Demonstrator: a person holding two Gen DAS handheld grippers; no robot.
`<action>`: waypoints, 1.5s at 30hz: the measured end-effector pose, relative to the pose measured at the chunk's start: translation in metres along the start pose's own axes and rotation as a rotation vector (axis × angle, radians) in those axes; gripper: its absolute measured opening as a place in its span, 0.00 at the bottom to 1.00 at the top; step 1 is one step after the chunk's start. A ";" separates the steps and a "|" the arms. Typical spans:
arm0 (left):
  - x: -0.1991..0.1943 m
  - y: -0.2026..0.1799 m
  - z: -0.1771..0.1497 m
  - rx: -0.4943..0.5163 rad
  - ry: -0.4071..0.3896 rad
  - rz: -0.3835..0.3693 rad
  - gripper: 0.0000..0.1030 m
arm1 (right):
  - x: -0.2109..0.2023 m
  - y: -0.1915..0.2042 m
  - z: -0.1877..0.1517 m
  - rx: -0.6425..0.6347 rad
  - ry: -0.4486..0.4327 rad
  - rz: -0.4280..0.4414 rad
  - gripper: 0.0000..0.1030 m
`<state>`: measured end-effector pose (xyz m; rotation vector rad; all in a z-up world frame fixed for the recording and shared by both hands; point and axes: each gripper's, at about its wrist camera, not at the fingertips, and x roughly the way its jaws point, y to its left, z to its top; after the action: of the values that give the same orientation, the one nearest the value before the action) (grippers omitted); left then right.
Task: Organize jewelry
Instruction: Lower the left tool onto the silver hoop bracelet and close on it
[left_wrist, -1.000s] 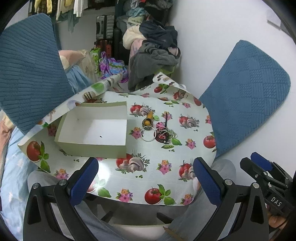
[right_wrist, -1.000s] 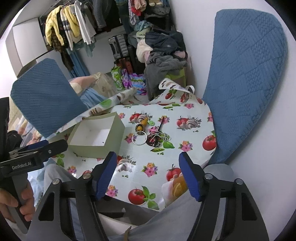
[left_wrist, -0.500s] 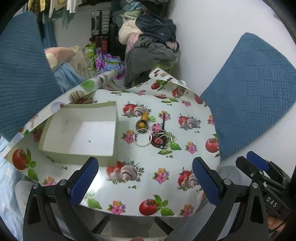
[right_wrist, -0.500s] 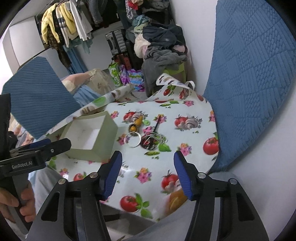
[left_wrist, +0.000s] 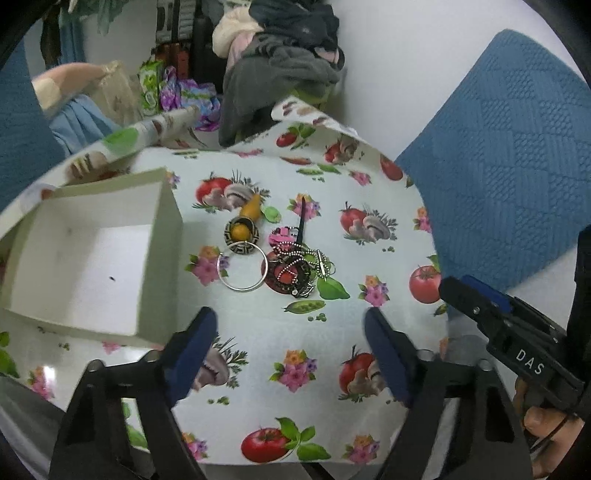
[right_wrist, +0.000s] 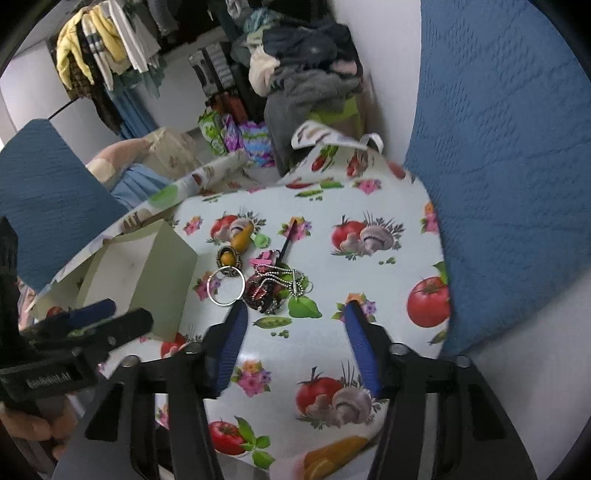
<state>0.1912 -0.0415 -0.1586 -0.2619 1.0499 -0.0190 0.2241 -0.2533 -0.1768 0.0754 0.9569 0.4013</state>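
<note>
Hovering with jaws spread and holding nothing, the left gripper (left_wrist: 290, 332) and right gripper (right_wrist: 295, 319) face untouched jewelry: silver bangle (left_wrist: 242, 271), patterned ring (left_wrist: 242, 236), beaded chains (left_wrist: 299, 267); the white box (left_wrist: 88, 258) sits empty.

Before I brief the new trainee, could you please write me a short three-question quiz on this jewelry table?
1. True or false: the white box already holds some jewelry.
2. Multiple choice: the silver hoop lies (A) inside the box, (B) on the tablecloth between the box and the bead-chain pile, (C) in a gripper.
3. Fill in: both the left gripper and the right gripper are ____ and hold nothing.

Key: 1 false, only a small dark speck shows inside; 2 B; 3 open.
</note>
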 end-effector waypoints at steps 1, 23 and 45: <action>0.007 0.000 0.002 -0.005 0.008 0.000 0.74 | 0.007 -0.002 0.002 0.001 0.011 0.010 0.37; 0.137 0.025 0.024 -0.035 0.181 0.030 0.38 | 0.157 -0.011 0.024 -0.058 0.224 0.096 0.26; 0.162 0.037 0.031 -0.044 0.149 0.037 0.29 | 0.205 0.001 0.019 -0.169 0.264 0.052 0.03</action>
<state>0.2951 -0.0218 -0.2907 -0.2837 1.2046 0.0185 0.3433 -0.1748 -0.3253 -0.1088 1.1789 0.5483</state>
